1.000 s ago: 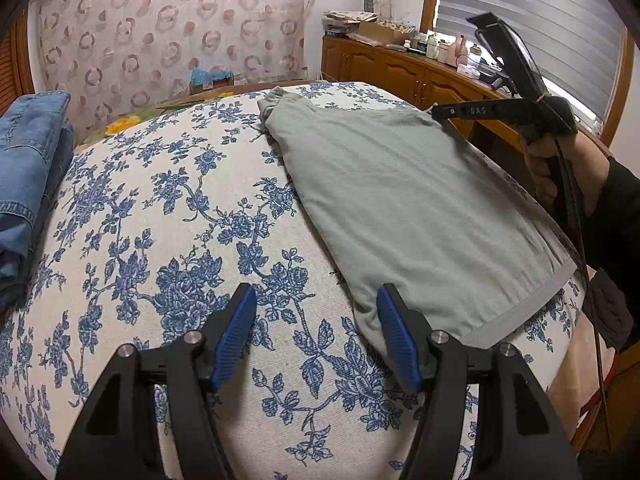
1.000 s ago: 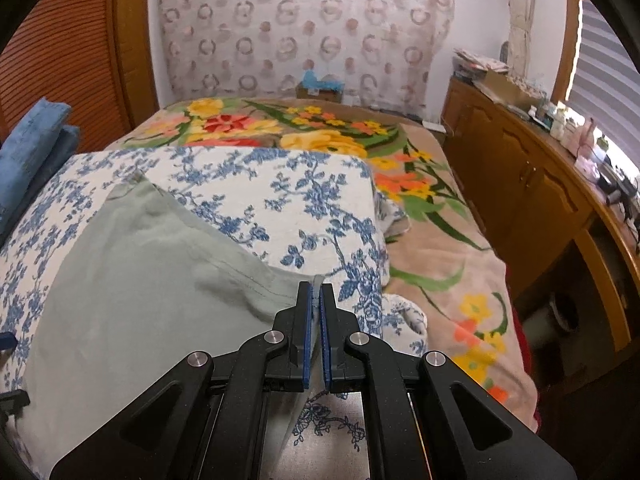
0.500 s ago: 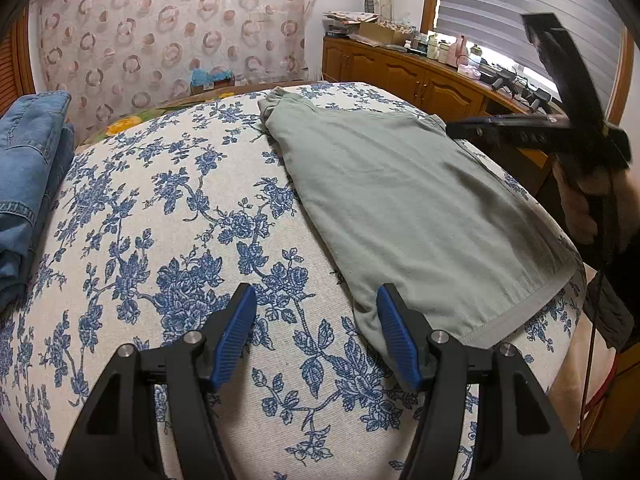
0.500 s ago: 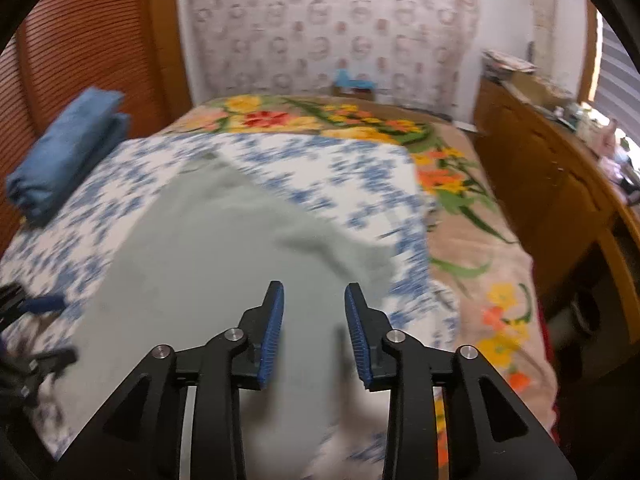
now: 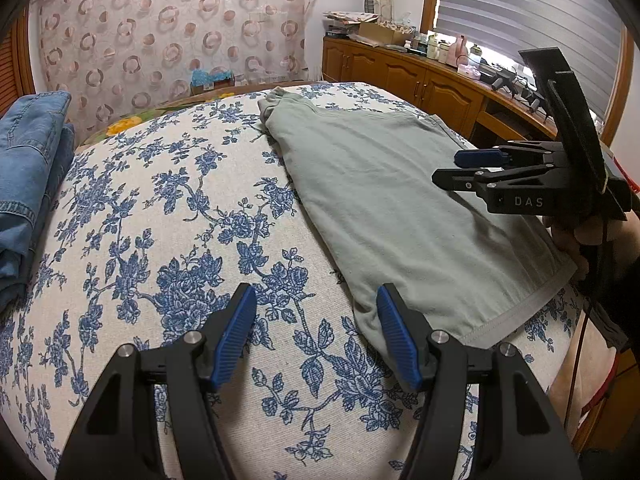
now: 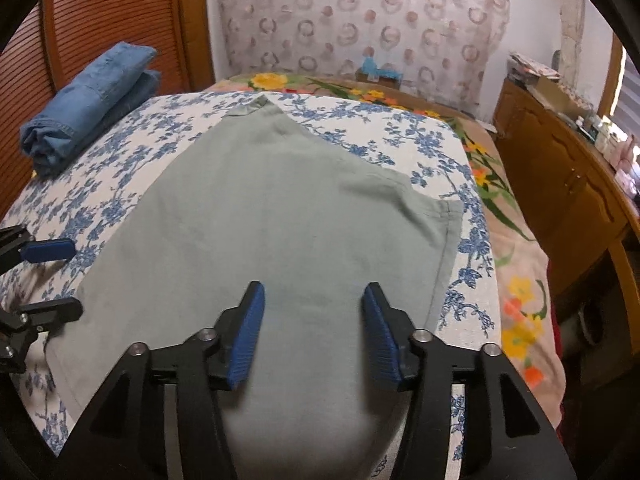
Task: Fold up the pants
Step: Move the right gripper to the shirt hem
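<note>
While the green pants [image 6: 264,216] lie flat on the bed [image 5: 168,216], folded into one long strip, their long way runs from the near edge of the bed up toward the far edge by the curtain wall. The wide hem end is at the near edge. The narrow, bunched end is far away, close to the far edge of the blue flower cloth. One small flap with a stitched edge sticks out on the side near the wooden cupboards.

From the right wrist view, the right hand-held gripper [image 6: 312,336] hangs right over the near end of the pants. The pants stretch straight ahead of it, away from the person. Its jaws have just been opening, and now they stand apart with nothing between them. Only cloth shows below, and the blue pads do not pinch it.

Off to the side, the left hand-held gripper [image 5: 318,336] is over the bare flower cloth, just beside the near corner of the pants. Its jaws are spread too and hold nothing. The pants lie ahead of it and over toward the cupboard side.

So the right hand is the nearer one, since it is over the pants already. I think the next fold should bring the near end up to the far end, or the other way round, across the long way.

A pile of folded blue jeans [image 5: 28,184] sits well apart, by the other side edge of the bed.
</note>
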A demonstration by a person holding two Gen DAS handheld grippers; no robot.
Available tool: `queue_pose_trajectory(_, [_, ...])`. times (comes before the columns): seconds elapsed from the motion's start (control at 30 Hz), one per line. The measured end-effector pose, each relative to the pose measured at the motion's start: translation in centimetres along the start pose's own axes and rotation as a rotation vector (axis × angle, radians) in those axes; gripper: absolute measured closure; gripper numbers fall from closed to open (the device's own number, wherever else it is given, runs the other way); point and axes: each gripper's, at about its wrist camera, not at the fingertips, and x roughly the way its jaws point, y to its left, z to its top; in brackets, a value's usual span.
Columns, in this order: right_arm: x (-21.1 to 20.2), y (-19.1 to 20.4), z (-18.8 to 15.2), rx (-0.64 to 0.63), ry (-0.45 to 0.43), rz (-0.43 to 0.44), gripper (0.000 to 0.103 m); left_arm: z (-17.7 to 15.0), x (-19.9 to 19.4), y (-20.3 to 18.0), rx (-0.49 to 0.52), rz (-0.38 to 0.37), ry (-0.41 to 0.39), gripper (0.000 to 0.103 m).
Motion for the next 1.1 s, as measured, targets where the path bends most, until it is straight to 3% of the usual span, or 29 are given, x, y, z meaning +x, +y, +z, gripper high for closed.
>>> queue_pose_trajectory(0.13, [-0.2, -0.3, -0.2, 0.035, 0.014, -0.014, 0.039, 0.0, 0.0, 0.0, 0.000, 0.000, 0.000, 0.041])
queue_pose_trajectory(0.4, [-1.6, 0.2, -1.6, 0.103, 0.050, -0.059, 0.036, 0.0, 0.0, 0.0, 0.000, 0.000, 0.000, 0.041])
queue_pose_trajectory(0.9, [-6.9, 1.8, -7.8, 0.135, 0.019, -0.044, 0.037, -0.1, 0.0, 0.0, 0.001, 0.001, 0.000, 0.041])
queue_pose_trajectory(1.1, [-8.0, 1.6, -9.4, 0.175, 0.007, -0.042, 0.045, 0.0, -0.2, 0.1, -0.003, -0.009, 0.014, 0.041])
